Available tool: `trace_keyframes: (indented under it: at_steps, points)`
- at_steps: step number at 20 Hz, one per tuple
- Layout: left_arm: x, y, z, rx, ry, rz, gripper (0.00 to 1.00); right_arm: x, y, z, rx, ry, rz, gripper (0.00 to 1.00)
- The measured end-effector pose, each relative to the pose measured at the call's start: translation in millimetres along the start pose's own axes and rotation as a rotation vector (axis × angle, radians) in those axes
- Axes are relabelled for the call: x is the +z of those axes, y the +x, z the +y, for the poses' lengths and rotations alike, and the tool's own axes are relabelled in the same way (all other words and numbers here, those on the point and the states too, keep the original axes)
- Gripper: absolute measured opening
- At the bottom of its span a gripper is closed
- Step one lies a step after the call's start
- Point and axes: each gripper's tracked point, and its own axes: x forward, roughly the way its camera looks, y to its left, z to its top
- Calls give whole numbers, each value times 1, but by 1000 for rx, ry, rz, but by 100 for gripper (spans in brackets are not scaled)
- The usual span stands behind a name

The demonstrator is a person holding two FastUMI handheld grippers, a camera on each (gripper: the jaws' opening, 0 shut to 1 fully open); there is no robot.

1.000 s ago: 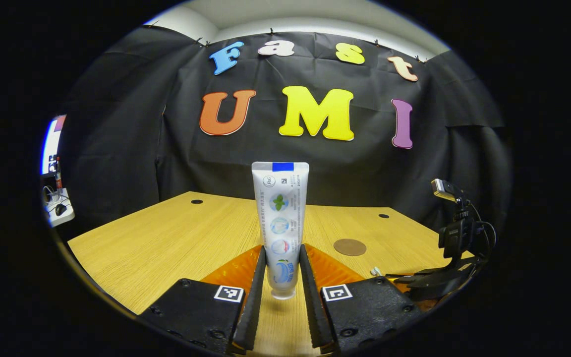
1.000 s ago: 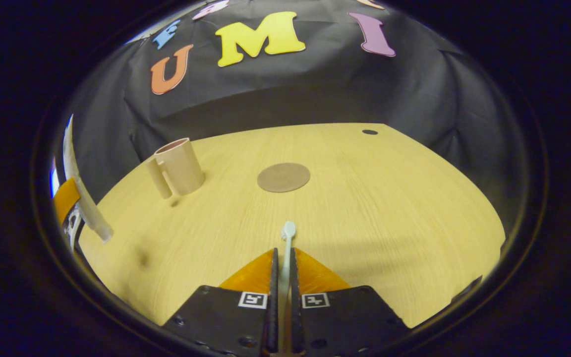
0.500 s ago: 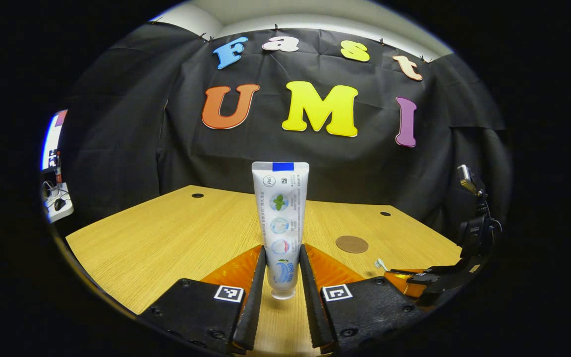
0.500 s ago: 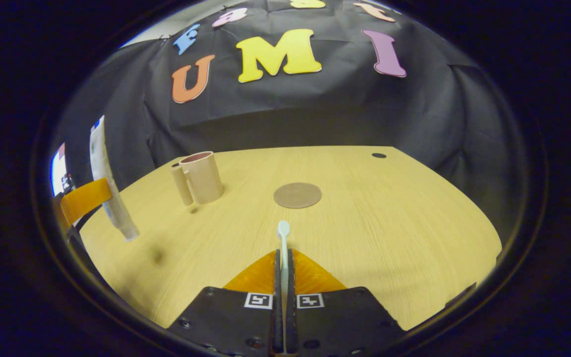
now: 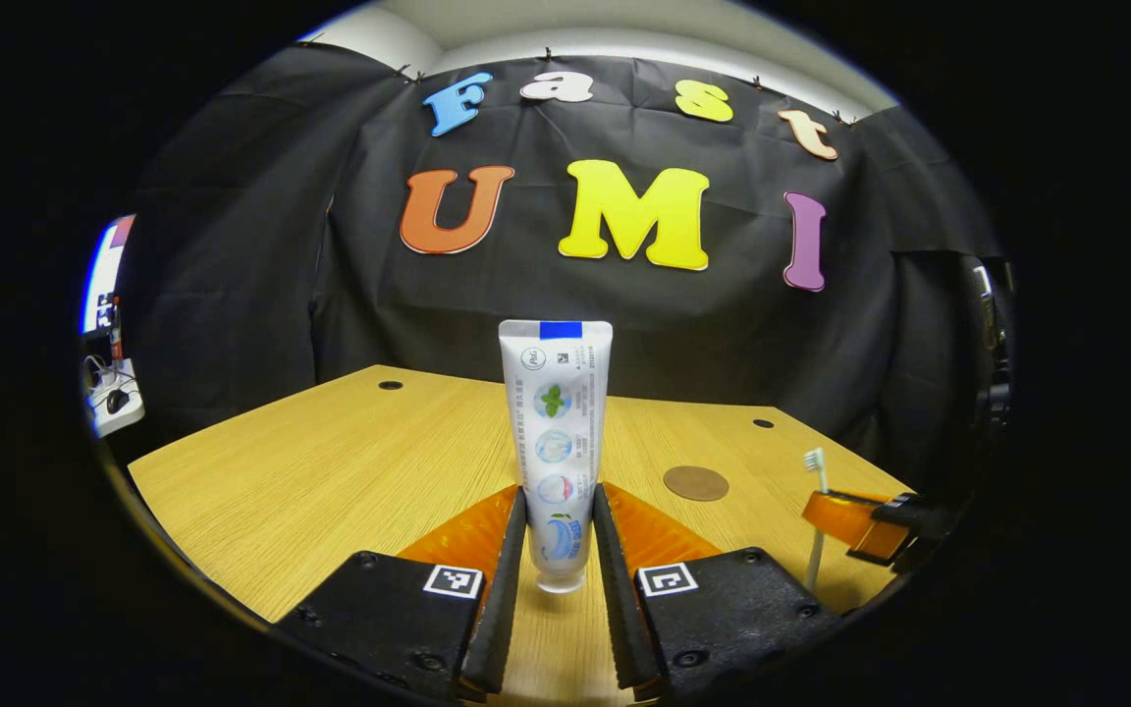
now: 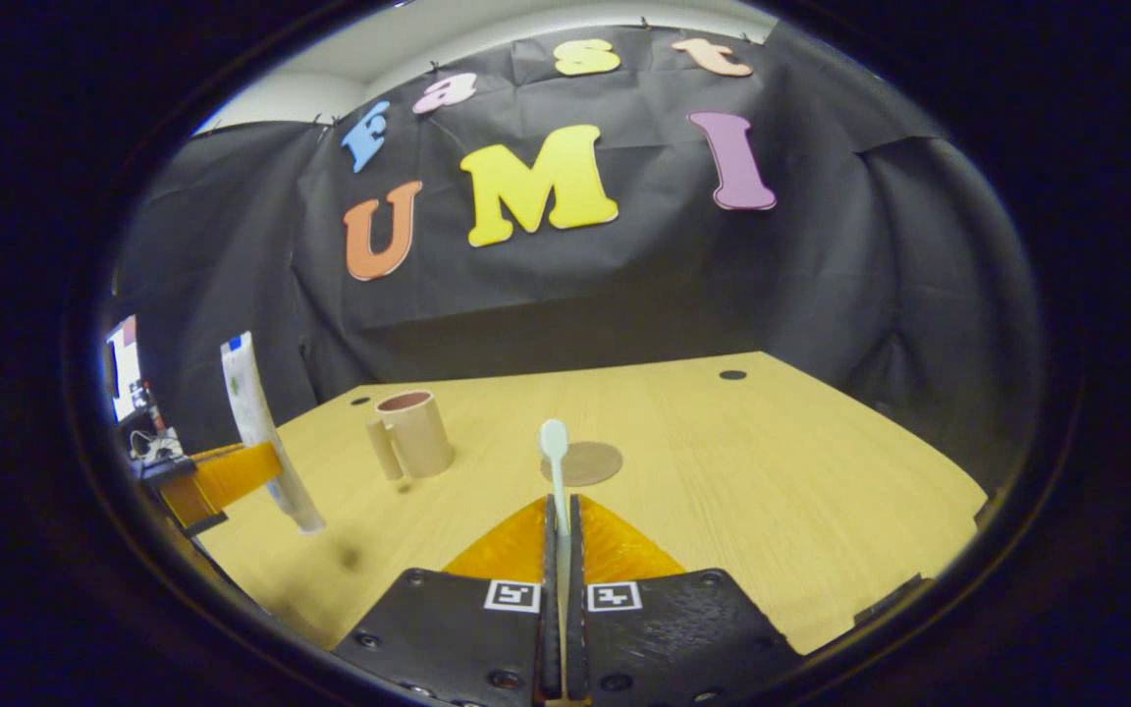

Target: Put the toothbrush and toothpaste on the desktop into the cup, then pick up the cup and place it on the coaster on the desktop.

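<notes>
My left gripper (image 5: 560, 535) is shut on a white toothpaste tube (image 5: 554, 432), held upright with its cap down, above the wooden desktop (image 5: 330, 471). My right gripper (image 6: 562, 511) is shut on a slim white toothbrush (image 6: 555, 462), whose head points up and forward. In the right gripper view, a beige cup (image 6: 414, 446) with a handle stands upright at the left, and the round brown coaster (image 6: 581, 462) lies to its right. In that view the left gripper (image 6: 222, 476) holds the tube (image 6: 261, 432) at the far left. The left gripper view has the coaster (image 5: 695, 483), and the right gripper (image 5: 860, 518) with the toothbrush (image 5: 815, 511).
Two small dark holes (image 5: 390, 386) (image 5: 763, 424) mark the desk's far corners. Black cloth closes the back and sides. A shelf with cables (image 5: 114, 398) sits beyond the desk's left edge in the left gripper view.
My right gripper has lifted and tilted up with the toothbrush, which now stands above the desk. The left gripper has kept the tube nearly still.
</notes>
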Motion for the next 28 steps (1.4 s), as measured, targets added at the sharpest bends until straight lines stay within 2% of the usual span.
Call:
trace_keyframes:
  at_steps: [1,2,9,10,11,14,16,20,24,28]
  points:
    - [-1,1,-1,-1,1,1,48,8,-5,0,1,1,-24,3]
    - [-1,2,0,0,2,0,43,15,-10,0,2,-3,-49,3]
    - [3,7,6,0,6,-14,43,36,-32,17,31,-84,-152,3]
    - [6,7,9,5,9,-20,48,35,-32,17,31,-96,-153,3]
    - [11,9,9,0,5,-22,43,34,-32,19,39,-103,-153,3]
    - [21,16,11,-28,-36,-15,43,31,-31,21,53,-96,-139,2]
    - [42,25,17,-22,-19,-53,43,29,-28,19,55,-93,-128,3]
    - [81,55,23,-30,4,-106,43,24,-24,10,47,-88,-117,3]
    - [119,91,13,-74,21,-155,43,12,-15,0,35,-49,-74,3]
    - [134,130,7,-101,37,-173,42,7,-7,-10,15,-37,-60,2]
